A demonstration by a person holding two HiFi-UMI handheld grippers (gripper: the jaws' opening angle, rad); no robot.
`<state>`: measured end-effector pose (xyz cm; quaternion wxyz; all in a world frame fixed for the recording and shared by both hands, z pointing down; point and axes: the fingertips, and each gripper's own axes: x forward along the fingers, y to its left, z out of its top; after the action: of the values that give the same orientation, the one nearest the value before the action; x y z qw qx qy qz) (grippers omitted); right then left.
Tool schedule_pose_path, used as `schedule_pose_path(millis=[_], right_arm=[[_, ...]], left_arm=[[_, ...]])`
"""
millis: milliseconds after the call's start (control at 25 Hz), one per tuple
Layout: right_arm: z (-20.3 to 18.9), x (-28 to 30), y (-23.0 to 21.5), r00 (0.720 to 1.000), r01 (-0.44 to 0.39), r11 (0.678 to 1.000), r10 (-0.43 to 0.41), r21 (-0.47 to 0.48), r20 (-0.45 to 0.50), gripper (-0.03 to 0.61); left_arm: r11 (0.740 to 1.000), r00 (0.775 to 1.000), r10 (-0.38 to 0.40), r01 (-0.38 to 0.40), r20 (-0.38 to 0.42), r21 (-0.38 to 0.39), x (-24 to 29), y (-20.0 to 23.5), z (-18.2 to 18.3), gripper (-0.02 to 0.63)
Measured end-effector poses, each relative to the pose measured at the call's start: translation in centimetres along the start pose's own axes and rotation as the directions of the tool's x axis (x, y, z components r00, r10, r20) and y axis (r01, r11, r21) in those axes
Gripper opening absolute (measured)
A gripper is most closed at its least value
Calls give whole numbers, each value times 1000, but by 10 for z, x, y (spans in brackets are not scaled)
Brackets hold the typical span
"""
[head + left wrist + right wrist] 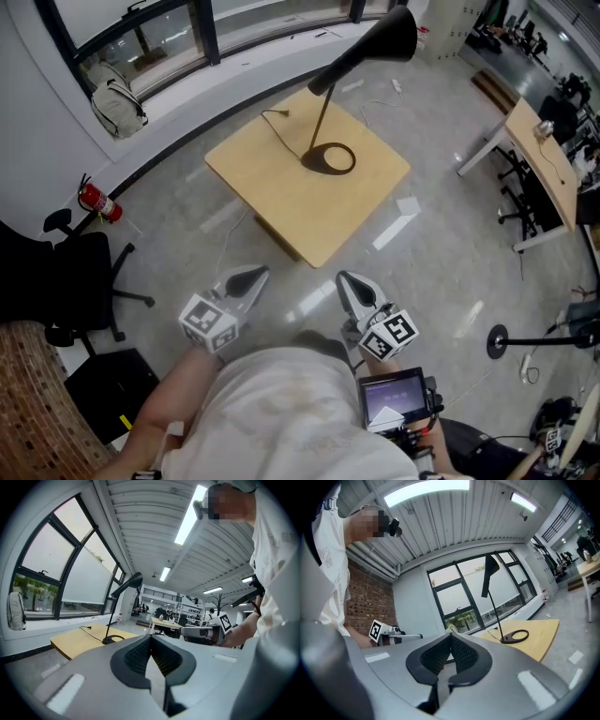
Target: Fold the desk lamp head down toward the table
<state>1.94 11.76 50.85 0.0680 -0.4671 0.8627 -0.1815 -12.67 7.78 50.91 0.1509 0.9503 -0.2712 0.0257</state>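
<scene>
A black desk lamp stands on a low square wooden table (347,216). Its ring base (329,158) rests near the table's middle, a thin stem rises from it, and the cone head (375,45) is raised, pointing up and to the right. The lamp (123,588) shows ahead and left in the left gripper view, and the lamp (491,576) to the right in the right gripper view. My left gripper (256,274) and right gripper (345,278) are both shut and empty, held side by side short of the table's near corner.
The lamp's cord (281,127) trails across the table top. A black office chair (66,277) stands at the left, with a red fire extinguisher (97,201) and a backpack (117,101) by the window. A white desk (544,169) stands at the right, with a floor stand (525,342) nearer me.
</scene>
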Motion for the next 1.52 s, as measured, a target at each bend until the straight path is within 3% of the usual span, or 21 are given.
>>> schedule_pose_path(millis=[1000, 1520], right_arm=[[25, 12, -100, 998, -56, 996, 57, 70, -6, 13], [29, 10, -137, 999, -18, 997, 20, 72, -29, 14]], left_arm=[[991, 991, 132, -132, -22, 39, 90, 13, 19, 2], [993, 992, 119, -119, -40, 15, 125, 22, 14, 2]])
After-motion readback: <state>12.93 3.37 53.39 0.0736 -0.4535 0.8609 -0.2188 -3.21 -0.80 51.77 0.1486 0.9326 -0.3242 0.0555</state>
